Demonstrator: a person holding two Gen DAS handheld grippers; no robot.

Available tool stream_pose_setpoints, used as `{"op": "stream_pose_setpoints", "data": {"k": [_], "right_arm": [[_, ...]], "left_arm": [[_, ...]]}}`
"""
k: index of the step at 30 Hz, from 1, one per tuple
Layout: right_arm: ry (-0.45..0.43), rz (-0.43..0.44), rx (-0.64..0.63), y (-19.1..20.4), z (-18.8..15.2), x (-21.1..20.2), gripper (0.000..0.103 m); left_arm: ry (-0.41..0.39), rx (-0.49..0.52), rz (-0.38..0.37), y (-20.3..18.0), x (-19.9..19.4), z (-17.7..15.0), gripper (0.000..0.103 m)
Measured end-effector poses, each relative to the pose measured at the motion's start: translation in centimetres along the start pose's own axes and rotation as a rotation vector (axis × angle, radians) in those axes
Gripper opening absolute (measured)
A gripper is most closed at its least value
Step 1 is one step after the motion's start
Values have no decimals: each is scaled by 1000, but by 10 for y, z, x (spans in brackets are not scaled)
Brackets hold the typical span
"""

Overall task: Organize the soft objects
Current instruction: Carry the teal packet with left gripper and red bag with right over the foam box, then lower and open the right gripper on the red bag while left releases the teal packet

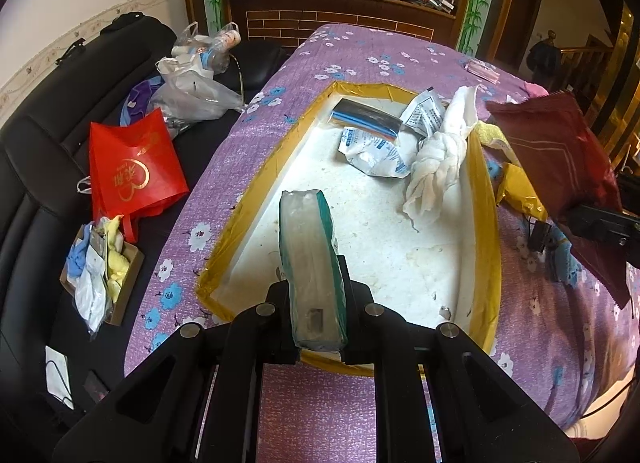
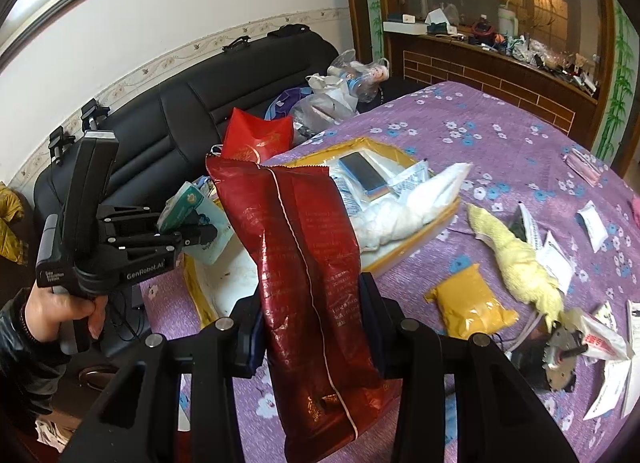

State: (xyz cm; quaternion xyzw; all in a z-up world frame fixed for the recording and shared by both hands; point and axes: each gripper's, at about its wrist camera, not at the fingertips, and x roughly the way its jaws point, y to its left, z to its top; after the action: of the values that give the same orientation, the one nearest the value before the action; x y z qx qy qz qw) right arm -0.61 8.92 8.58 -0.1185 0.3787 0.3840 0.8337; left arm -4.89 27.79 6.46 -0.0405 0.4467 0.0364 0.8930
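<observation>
The left gripper (image 1: 316,303) is pinching a clear-wrapped tissue pack (image 1: 310,259) above the yellow-taped white foam box (image 1: 486,199), and the right gripper (image 2: 316,327) is clamping a long dark-red foil bag (image 2: 304,263) near the box's right edge, so the bags may be colliding there.

Box floor (image 1: 360,231) bare near; white cloth (image 1: 436,159), packets (image 1: 372,151) crowd far end.
</observation>
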Motion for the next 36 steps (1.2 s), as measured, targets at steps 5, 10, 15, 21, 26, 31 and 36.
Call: {"op": "stream_pose_setpoints", "data": {"k": [5,10,15,21,26,31,36], "right_arm": [[28,36,28,1,13,15,40],[81,86,68,4,31,44,40],[151,113,88,9,42,79,40],[208,88,65,16,51,110,40],[189,45,7,24,60,119,40],[117,-131,-142,32,62,133,36],[118,-129,-191,35,55,141,30]], "left_arm": [[8,-19,-16,7,5,0,12],[25,-66,-82,16,11,1,12],[50,-90,-151,19,18,2,12],[75,-135,-209,26,28,5,12],[101,-177,-259,32,35,5,12],[120,-207,-289,38,43,5,12],[145,-211,-315,39,48,9,12]]}}
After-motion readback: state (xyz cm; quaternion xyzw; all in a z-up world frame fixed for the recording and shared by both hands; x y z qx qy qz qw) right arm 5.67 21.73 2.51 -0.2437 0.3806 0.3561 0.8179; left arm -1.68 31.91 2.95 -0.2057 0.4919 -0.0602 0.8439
